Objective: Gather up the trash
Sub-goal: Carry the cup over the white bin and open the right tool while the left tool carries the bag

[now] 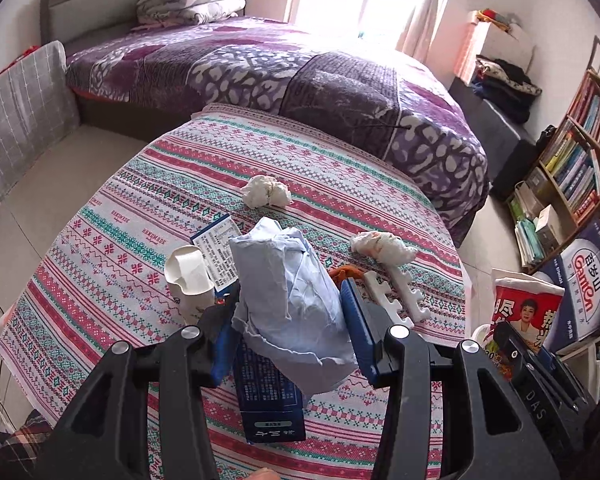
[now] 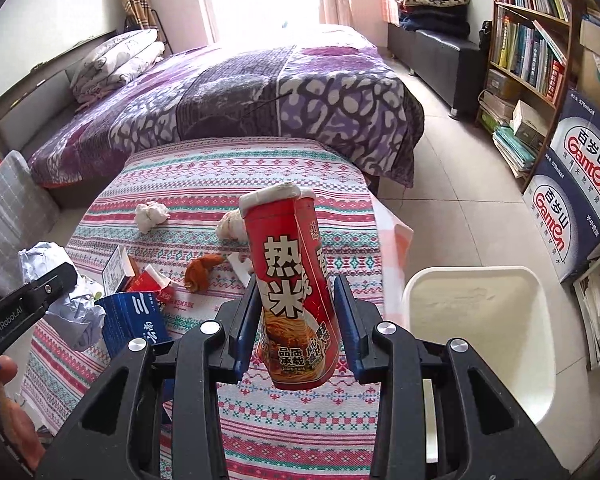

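Nearest us, the left gripper (image 1: pixel 290 316) clamped a crumpled blue paper wad (image 1: pixel 288 300) at frame centre; light, soft, best pinched mid-bulk. Our right gripper (image 2: pixel 296 312) squeezed the red paper cup (image 2: pixel 290 284), crushable, left of the white bin (image 2: pixel 480 340).

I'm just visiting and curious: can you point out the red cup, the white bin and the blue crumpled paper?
red cup (image 2: pixel 290 280), right wrist view, on its printed side.
white bin (image 2: pixel 476 320), right wrist view, on its inner wall.
blue crumpled paper (image 1: pixel 292 292), left wrist view, on its creased middle.
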A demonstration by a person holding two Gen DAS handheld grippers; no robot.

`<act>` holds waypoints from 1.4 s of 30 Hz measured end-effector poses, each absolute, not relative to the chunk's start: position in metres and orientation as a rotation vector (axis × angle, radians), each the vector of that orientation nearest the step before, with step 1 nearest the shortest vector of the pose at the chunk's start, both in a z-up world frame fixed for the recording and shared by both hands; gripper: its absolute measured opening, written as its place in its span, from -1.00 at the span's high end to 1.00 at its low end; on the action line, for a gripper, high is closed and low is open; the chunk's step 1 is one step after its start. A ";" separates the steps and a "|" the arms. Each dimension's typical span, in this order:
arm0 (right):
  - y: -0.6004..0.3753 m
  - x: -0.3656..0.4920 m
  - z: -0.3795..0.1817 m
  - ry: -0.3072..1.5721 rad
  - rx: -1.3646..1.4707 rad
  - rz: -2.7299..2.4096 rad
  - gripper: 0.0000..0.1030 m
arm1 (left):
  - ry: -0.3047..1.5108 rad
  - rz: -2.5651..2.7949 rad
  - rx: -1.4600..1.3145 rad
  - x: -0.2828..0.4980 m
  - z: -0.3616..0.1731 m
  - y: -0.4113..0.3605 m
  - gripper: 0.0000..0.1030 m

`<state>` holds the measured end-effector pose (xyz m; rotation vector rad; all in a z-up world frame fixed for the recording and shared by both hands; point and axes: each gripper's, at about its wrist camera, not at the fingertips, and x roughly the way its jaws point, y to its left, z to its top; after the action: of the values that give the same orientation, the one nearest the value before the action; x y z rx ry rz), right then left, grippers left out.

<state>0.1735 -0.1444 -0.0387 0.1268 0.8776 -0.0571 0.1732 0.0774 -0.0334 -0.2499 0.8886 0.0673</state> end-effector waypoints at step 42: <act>-0.338 0.120 -0.044 0.916 0.312 -0.532 -0.45 | 0.972 -0.309 -0.018 0.150 -0.057 -0.127 0.07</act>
<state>0.1197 -0.3376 -0.0436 0.3123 0.9159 -0.5322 0.1495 -0.1268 -0.0573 -0.0178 0.9717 -0.3095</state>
